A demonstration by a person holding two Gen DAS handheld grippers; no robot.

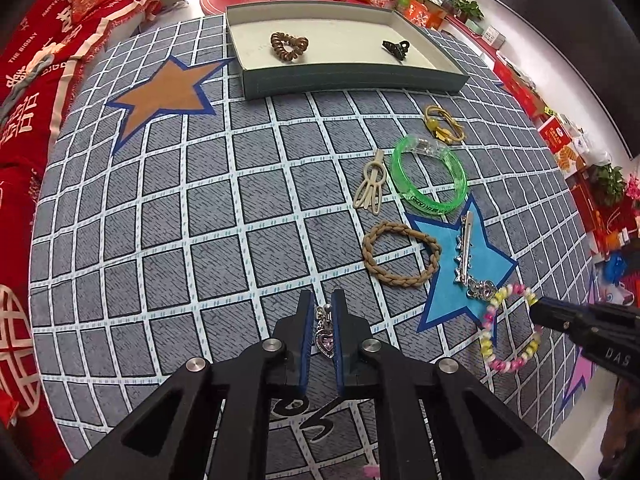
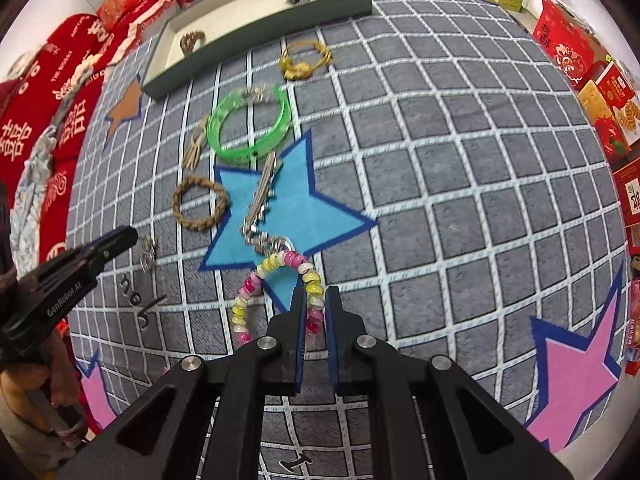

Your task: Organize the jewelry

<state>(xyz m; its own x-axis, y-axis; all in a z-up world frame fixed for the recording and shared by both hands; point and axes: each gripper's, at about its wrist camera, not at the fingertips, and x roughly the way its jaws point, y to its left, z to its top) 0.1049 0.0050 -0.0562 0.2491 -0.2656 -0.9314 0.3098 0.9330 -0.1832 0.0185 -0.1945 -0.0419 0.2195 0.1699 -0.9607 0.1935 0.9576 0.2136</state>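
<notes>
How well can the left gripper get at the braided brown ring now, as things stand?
Probably not yet. The left gripper is shut on a heart charm, so it has no free grip. The path looks free: bare mat lies between it and the braided brown ring.

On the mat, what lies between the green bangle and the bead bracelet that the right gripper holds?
A silver hair clip lies on the blue star, between the green bangle and the bead bracelet. The right wrist view shows it most clearly.
</notes>
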